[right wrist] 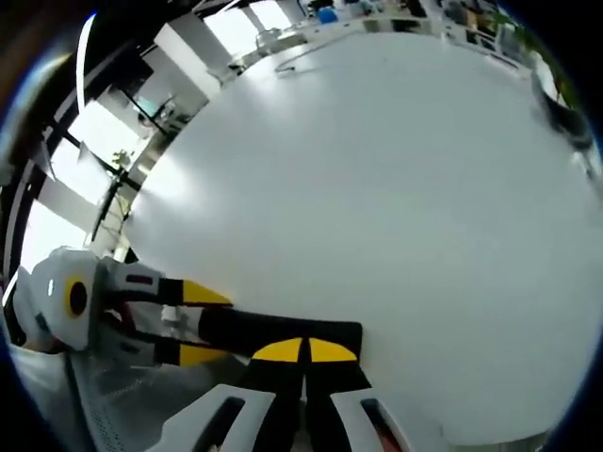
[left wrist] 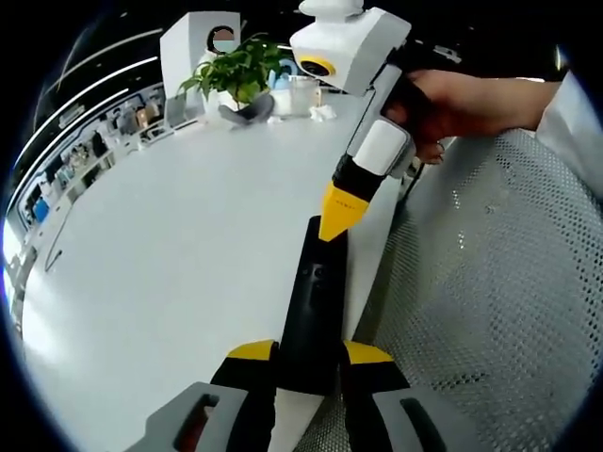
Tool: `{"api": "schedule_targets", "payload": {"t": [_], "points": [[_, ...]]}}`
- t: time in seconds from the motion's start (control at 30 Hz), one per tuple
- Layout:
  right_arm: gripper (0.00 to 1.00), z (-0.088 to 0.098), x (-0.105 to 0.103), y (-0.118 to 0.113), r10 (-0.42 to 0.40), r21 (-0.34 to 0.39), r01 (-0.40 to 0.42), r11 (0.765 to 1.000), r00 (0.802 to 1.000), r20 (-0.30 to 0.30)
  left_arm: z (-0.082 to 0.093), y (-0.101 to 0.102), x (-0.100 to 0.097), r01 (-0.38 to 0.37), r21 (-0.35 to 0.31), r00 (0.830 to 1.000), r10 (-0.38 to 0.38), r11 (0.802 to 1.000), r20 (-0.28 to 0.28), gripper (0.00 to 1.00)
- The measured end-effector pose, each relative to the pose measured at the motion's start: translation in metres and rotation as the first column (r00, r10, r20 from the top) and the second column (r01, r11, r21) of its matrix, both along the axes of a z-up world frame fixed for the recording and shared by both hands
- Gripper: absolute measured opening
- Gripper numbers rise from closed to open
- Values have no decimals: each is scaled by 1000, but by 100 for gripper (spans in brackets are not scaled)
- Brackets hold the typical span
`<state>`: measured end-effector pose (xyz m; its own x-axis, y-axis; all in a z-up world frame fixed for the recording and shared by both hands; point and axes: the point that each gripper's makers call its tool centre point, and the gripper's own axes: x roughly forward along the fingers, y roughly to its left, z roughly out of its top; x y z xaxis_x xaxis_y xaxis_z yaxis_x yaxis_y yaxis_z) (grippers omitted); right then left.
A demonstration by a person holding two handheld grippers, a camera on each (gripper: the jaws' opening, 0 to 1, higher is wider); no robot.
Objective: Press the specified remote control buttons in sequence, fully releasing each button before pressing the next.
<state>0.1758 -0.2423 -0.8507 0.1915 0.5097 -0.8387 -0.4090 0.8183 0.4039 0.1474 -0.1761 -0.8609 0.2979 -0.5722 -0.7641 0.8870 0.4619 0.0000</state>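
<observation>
A long black remote control [left wrist: 313, 282] lies along the right edge of the white table [left wrist: 170, 245]. My left gripper [left wrist: 311, 354] is shut on its near end, one yellow-tipped jaw on each side. My right gripper [left wrist: 338, 222], held by a hand [left wrist: 462, 102], comes down from the upper right with its jaws together, and their yellow point touches the remote's far end. In the right gripper view, my right gripper [right wrist: 303, 350] is shut with its tips resting on the remote [right wrist: 273, 331], while the left gripper [right wrist: 198, 325] grips the remote from the left.
A potted green plant [left wrist: 236, 71], a white box [left wrist: 198, 42] and small containers stand at the far end of the table. A grey mesh chair surface [left wrist: 490, 282] lies just past the table's right edge. Shelves with small items line the far left.
</observation>
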Motion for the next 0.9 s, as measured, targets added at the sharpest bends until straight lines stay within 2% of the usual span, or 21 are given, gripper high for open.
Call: {"api": "schedule_targets", "payload": {"t": [0.07,0.17,0.3,0.47,0.6,0.63,0.9], "points": [[0,1,0,-1,-1,-10,1,1000,1000,8,0,-1,0,3,0,1000,-3,1000,1,25],[0,7,6,2,-8,-6,8,1000,998,57,0,-2,-1,6,-2,1000,-6,1000,2,25],[0,8,10,5,-12,6,12,1000,998,63,0,-2,-1,4,-2,1000,-4,1000,3,25],[0,3,8,5,10,-21,-9,1000,997,73,0,-1,-1,3,-3,1000,-3,1000,3,25],[0,-2,5,7,62,-56,-57,997,995,81,0,-1,-1,4,-2,1000,-4,1000,3,25],[0,-2,8,8,77,-68,-70,995,991,110,0,-1,-1,4,-3,1000,-4,1000,3,25],[0,-1,7,5,55,-47,-51,998,995,89,0,-1,-1,3,-2,1000,-3,1000,3,25]]}}
